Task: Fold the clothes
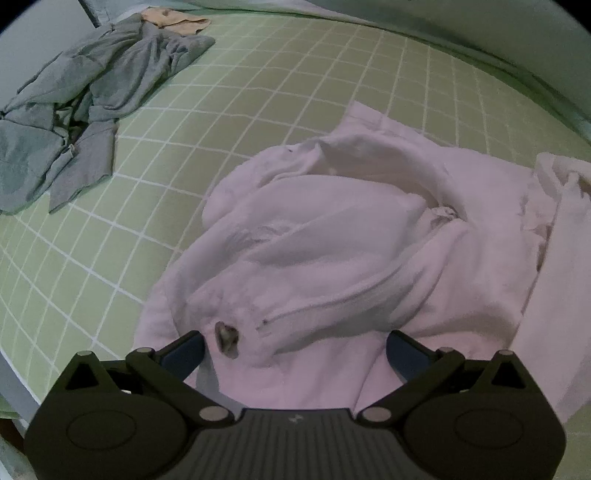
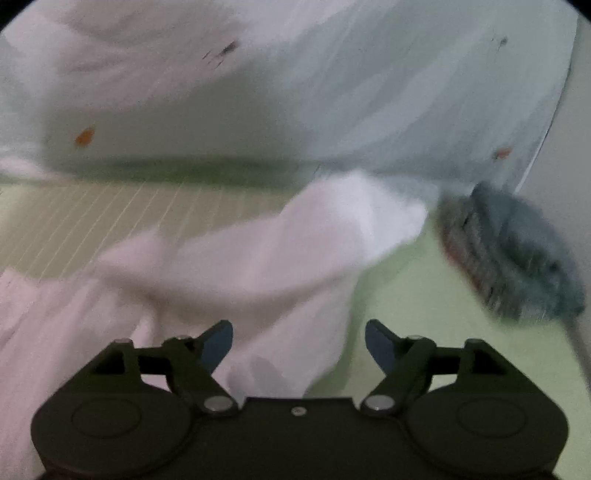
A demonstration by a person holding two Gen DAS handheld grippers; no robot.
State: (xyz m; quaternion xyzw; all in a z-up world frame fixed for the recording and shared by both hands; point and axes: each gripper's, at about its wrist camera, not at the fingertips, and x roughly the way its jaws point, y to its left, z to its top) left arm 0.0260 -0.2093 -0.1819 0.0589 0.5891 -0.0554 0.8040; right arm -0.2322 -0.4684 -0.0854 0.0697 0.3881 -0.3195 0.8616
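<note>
A pale pink zip-up hoodie [image 1: 332,229] lies crumpled on the green checked sheet [image 1: 258,81], its zipper running diagonally. My left gripper [image 1: 295,347] hovers over the hoodie's near edge, pointing steeply down. It is open, jaws spread wide, with cloth beneath them but nothing pinched. The right wrist view is blurred. There a white part of the garment [image 2: 295,251] stretches away from my right gripper [image 2: 299,332]. That gripper is open too, and its blue pads [image 2: 218,343] stand clear of the cloth lying between and below them.
A grey garment [image 1: 92,92] lies rumpled at the sheet's far left, with a peach cloth [image 1: 177,18] behind it. More white fabric [image 1: 561,229] is piled at the right. A folded dark grey stack [image 2: 517,251] sits right of the right gripper, and a pale quilt [image 2: 258,92] is behind.
</note>
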